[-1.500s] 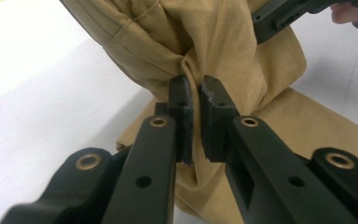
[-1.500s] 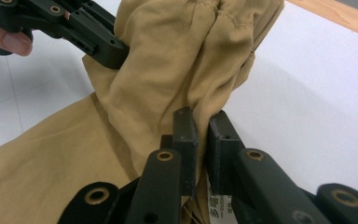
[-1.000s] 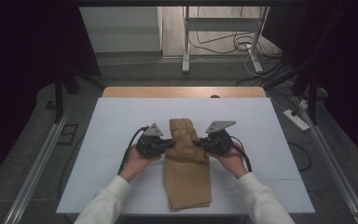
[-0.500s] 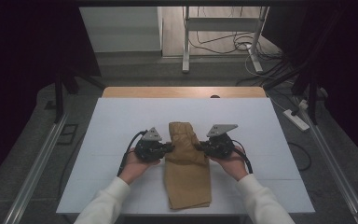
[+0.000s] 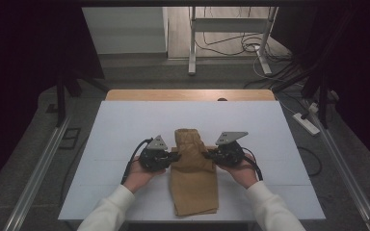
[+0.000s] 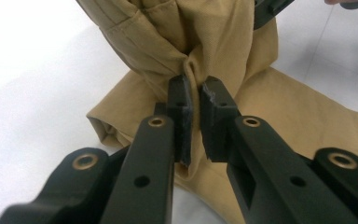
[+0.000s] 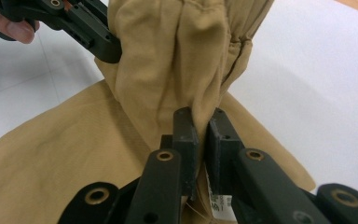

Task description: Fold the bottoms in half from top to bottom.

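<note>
A tan garment (image 5: 192,178), folded lengthwise, lies on the white table (image 5: 125,125) with its near part flat and its far part lifted into a fold. My left gripper (image 5: 176,155) pinches the fold's left edge; up close its pads (image 6: 180,100) are shut on a ridge of the tan cloth (image 6: 214,42). Across from it, my right gripper (image 5: 207,154) grips the right edge, jaws shut on gathered cloth (image 7: 177,70) with a white label (image 7: 219,203) tucked under them. The left gripper's jaws (image 7: 93,35) show in the right gripper view at top left.
A wooden strip (image 5: 188,95) runs along the table's far edge. A power strip (image 5: 306,123) and cables (image 5: 231,45) lie on the floor beyond, by a metal stand (image 5: 191,48). Rails (image 5: 33,178) flank the table.
Both grippers, still holding the cloth, have lifted the garment's far part a little and drawn it toward the near side, so the fold bunches up more.
</note>
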A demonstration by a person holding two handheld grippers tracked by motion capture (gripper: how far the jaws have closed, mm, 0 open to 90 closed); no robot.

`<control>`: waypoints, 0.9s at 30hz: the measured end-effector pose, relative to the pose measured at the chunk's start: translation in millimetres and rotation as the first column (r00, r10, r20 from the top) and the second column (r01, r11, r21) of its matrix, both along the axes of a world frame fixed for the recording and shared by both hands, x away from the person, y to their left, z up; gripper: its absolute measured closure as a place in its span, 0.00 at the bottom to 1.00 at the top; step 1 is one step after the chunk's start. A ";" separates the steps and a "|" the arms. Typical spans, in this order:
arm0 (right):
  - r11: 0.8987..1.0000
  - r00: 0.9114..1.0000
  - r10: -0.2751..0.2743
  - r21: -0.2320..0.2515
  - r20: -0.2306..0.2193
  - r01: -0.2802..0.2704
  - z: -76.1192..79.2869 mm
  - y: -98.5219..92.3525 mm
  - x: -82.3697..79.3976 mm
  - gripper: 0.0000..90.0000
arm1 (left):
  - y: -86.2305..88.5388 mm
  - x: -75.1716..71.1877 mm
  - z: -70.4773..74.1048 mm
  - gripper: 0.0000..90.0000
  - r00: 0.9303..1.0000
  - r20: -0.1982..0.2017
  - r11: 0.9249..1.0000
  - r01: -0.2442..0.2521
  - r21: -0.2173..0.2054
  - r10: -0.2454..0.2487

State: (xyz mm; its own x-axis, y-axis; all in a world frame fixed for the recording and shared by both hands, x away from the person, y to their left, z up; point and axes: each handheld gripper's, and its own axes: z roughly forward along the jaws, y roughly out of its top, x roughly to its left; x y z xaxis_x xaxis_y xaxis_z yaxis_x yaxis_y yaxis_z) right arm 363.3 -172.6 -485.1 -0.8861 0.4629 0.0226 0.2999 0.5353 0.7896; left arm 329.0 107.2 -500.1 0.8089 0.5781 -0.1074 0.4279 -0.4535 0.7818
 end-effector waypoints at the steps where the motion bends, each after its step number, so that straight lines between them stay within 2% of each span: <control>1: 1.000 1.000 0.001 0.001 0.000 -0.001 -0.6 -0.7 -1.1 0.92 | 0.0 -0.8 -0.5 0.91 1.000 -0.002 1.000 0.002 0.001 -0.002; 13: 1.000 1.000 0.010 0.007 0.000 -0.010 -4.9 -3.0 -8.2 0.91 | 0.8 -4.4 -4.0 0.90 1.000 -0.012 1.000 0.002 0.000 -0.002; 27: 0.999 1.000 0.029 0.014 0.002 -0.029 -6.7 -8.8 -22.9 0.90 | 2.5 -17.5 -6.6 0.89 1.000 -0.015 1.000 0.022 0.001 -0.022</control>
State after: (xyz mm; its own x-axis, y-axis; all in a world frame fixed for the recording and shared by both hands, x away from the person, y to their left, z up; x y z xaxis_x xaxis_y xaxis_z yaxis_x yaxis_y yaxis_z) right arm 340.4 -181.4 -491.8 -0.8993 0.4365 0.0276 0.2829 0.5325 0.7977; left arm 311.5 109.7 -506.7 0.8197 0.5604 -0.1184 0.4292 -0.4640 0.7750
